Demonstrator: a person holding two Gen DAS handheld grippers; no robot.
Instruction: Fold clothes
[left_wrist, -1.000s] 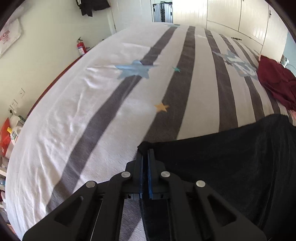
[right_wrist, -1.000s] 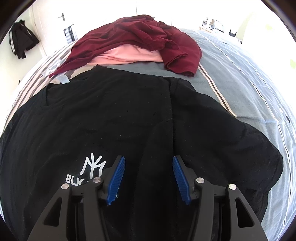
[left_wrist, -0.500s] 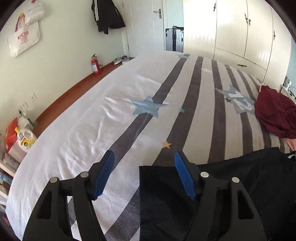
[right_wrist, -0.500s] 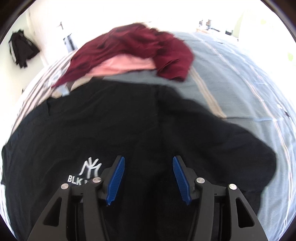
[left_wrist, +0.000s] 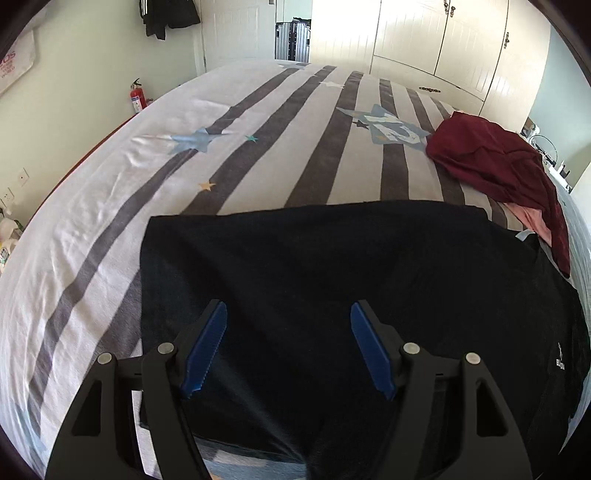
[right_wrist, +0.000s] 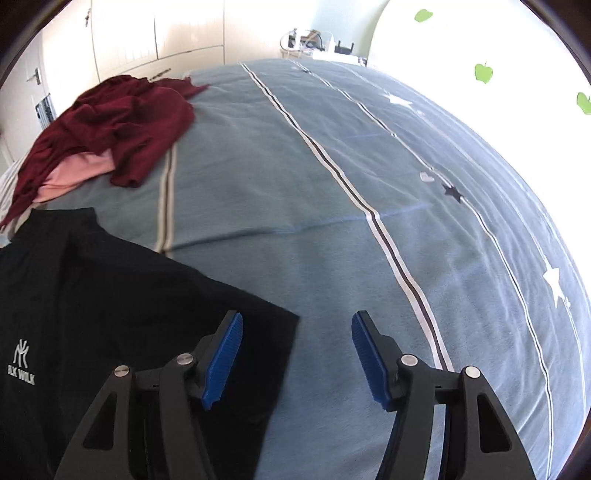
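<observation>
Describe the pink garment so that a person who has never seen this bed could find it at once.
Start from the big bed with the striped cover and find the crumpled dark red garment heaped beyond the flat black T-shirt. The pink garment peeks out from under that red heap, on the side facing the T-shirt. It is the only pale pink cloth there.

Daylight floods both fisheye views, and the right wrist view blows out to pure white along its upper right edge, washing the wall (right_wrist: 517, 44) there. The wardrobe doors (left_wrist: 424, 33) glow with a warm patch in the left view. The black shirt (left_wrist: 332, 277) swallows nearly all detail (just murky folds). Edges bend hard, corners vignette black, and the bedcover (right_wrist: 332, 221) looks slightly soft.
</observation>
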